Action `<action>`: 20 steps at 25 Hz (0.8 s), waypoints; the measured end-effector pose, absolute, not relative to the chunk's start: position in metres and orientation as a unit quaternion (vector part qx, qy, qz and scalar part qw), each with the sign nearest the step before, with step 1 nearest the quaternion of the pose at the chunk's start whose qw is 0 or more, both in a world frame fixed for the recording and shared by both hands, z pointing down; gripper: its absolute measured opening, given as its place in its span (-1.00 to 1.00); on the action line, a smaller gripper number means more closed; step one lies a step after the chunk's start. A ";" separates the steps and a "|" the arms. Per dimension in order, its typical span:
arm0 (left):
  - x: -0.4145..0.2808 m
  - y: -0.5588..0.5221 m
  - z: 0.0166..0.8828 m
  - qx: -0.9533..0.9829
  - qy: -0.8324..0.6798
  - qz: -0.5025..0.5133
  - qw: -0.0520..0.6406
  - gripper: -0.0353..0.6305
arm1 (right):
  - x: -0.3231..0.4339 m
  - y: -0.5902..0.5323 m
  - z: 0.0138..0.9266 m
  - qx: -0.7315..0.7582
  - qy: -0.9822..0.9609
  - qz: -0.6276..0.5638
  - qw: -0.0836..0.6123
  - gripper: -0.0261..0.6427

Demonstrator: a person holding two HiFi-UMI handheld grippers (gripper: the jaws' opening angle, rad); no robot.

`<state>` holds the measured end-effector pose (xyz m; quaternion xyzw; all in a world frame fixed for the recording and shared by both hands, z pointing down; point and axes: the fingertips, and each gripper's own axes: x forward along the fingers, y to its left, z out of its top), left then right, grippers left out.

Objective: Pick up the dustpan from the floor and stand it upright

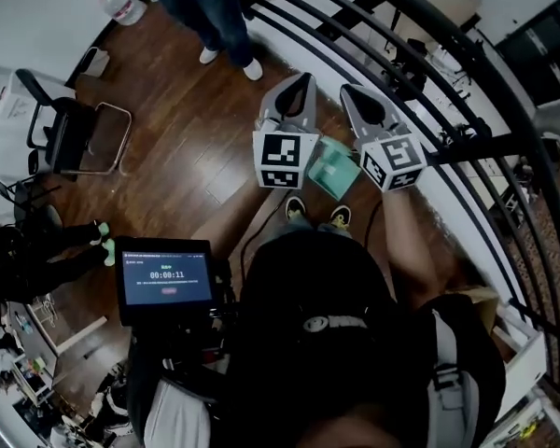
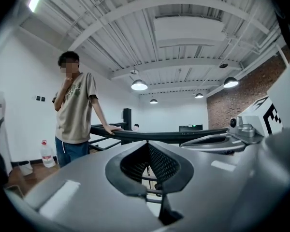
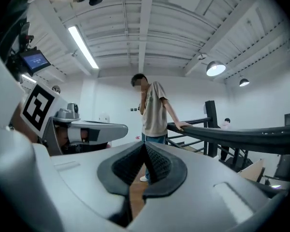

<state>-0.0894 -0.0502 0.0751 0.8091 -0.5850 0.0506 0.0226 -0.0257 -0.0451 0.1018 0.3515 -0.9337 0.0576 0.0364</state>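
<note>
- The floor (image 1: 196, 147) is glossy dark-brown wooden planks, running along the room side of a curved black railing (image 1: 420, 82).
- White walls and a white beamed ceiling with round hanging lamps enclose the room. A brick wall (image 2: 241, 98) shows beyond the railing.
- The railing has a smooth, rounded top rail over thin bars. A person (image 2: 75, 115) stands against it with one hand on the rail.
- The dustpan (image 1: 336, 169) is teal plastic and squarish. It is near the foot of the railing on the room side, but I cannot tell whether it stands or lies.
- A black folding chair (image 1: 75, 133) with a metal tube frame stands well away from the railing.
- A clear plastic bottle (image 2: 47, 154) stands far from the railing by the wall; its contents are unclear.
- The left tongs (image 2: 147, 146) have a grey shell and black ribbed pads, pressed together on nothing.
- The right tongs (image 3: 145, 146) are likewise closed and empty.
</note>
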 end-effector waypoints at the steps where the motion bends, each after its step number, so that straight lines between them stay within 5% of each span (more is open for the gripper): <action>1: -0.086 -0.053 0.071 0.809 -0.586 0.050 0.022 -0.83 | -0.022 -0.049 0.094 0.352 -0.934 0.058 0.033 -0.91; 10: -0.087 -0.058 0.062 0.813 -0.580 0.044 -0.006 -0.83 | -0.036 -0.057 0.075 0.355 -0.934 0.044 -0.006 -0.91; 20: -0.092 -0.064 0.066 0.809 -0.586 0.052 -0.010 -0.83 | -0.039 -0.059 0.140 0.364 -0.926 0.086 0.048 -0.91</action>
